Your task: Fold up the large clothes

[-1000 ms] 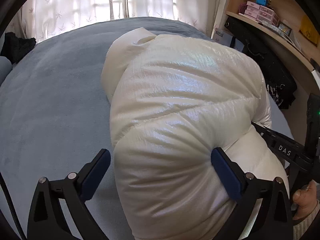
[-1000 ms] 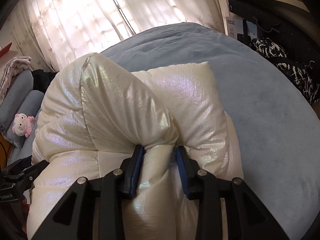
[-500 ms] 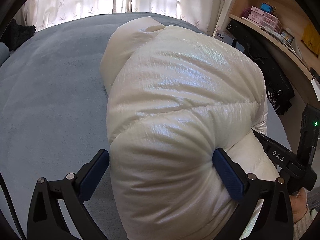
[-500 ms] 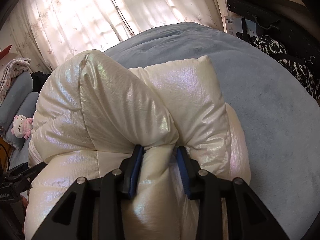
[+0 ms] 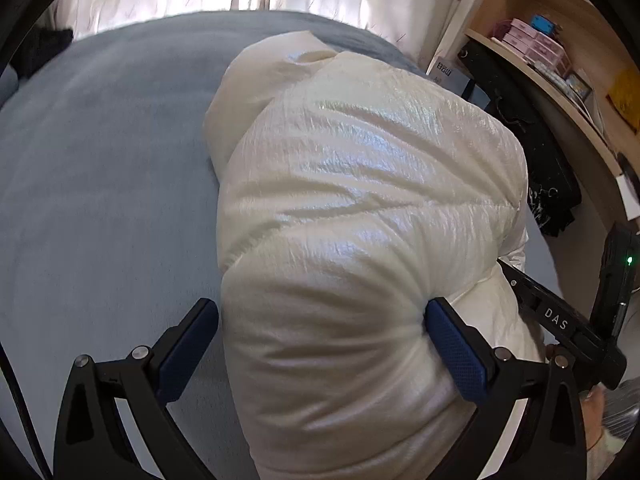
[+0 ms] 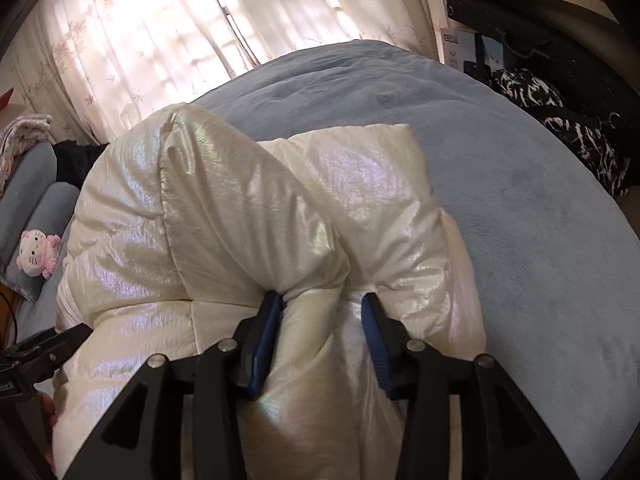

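Note:
A shiny cream puffer jacket lies bunched on a blue-grey bed. My left gripper stands wide, its jaws on either side of a thick fold of the jacket, both pads touching it. My right gripper is shut on a narrower fold of the jacket near its edge. The other gripper's body shows at the right edge of the left wrist view and at the lower left of the right wrist view.
Curtains hang behind the bed. A wooden shelf with boxes and dark clothes stand at the right. Grey pillows and a pink plush toy lie at the left.
Both grippers have moved forward a little with the jacket, which has rolled further onto the bed. The grips look the same.

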The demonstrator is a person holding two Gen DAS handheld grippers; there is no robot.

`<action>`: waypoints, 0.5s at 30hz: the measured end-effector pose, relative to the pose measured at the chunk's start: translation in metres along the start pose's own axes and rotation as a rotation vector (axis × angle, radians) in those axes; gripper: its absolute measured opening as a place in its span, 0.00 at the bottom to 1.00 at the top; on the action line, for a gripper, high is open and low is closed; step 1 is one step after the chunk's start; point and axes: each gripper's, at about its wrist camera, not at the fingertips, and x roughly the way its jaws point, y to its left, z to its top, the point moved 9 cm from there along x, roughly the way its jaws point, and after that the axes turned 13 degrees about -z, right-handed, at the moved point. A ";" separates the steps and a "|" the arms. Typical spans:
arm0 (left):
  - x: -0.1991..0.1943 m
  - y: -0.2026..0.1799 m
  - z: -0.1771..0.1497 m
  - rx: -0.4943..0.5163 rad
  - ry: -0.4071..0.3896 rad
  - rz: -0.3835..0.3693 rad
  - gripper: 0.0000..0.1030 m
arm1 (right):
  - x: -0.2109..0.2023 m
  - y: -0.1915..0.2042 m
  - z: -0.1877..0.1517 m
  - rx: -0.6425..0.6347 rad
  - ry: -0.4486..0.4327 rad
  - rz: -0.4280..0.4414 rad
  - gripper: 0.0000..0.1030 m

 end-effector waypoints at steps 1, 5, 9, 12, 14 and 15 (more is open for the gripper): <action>-0.001 0.001 0.000 -0.020 0.021 -0.010 0.99 | -0.002 -0.002 0.000 0.006 0.006 -0.001 0.54; -0.008 0.001 -0.002 -0.099 0.098 -0.060 0.99 | -0.020 -0.010 0.004 0.028 0.030 -0.004 0.62; -0.022 -0.005 -0.004 -0.095 0.137 -0.073 0.99 | -0.053 -0.014 0.011 0.020 0.012 -0.002 0.84; -0.036 -0.013 -0.005 -0.081 0.135 -0.086 0.99 | -0.077 -0.017 0.018 0.013 0.003 0.028 0.87; -0.045 -0.018 -0.004 -0.075 0.127 -0.102 0.99 | -0.092 -0.019 0.023 0.000 -0.002 0.040 0.98; -0.053 -0.021 -0.003 -0.070 0.122 -0.115 0.99 | -0.100 -0.020 0.026 -0.009 -0.008 0.051 1.00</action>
